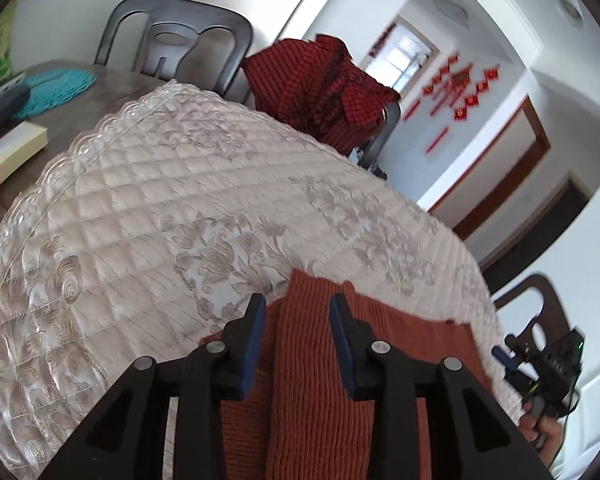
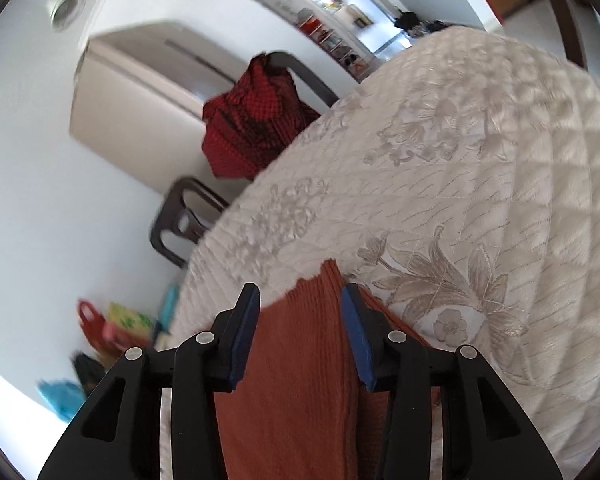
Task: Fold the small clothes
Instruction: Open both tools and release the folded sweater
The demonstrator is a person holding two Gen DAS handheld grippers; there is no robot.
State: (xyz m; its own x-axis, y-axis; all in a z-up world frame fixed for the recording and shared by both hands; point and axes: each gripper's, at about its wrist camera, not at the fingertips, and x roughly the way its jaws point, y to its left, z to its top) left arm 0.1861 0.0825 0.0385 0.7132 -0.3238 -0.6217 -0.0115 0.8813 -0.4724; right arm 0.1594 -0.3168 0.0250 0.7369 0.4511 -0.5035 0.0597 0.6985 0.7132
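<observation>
A rust-orange ribbed knit garment (image 1: 312, 368) lies folded on the cream quilted table cover (image 1: 140, 200), near the table's edge. My left gripper (image 1: 298, 300) stands open over it, and a raised fold of the knit runs up between its blue pads without being pinched. In the right wrist view the same garment (image 2: 292, 368) lies under my right gripper (image 2: 300, 290), which is also open, with the folded edge between its fingers. At the far right of the left wrist view, a hand (image 1: 540, 428) holds the right gripper's black body.
A red checked garment (image 1: 320, 88) hangs over a dark chair (image 1: 172, 40) beyond the table. A book (image 1: 12, 152) and a teal mat (image 1: 56, 84) lie at the far left. Another chair (image 2: 184, 220) and coloured bags (image 2: 112, 328) stand on the floor.
</observation>
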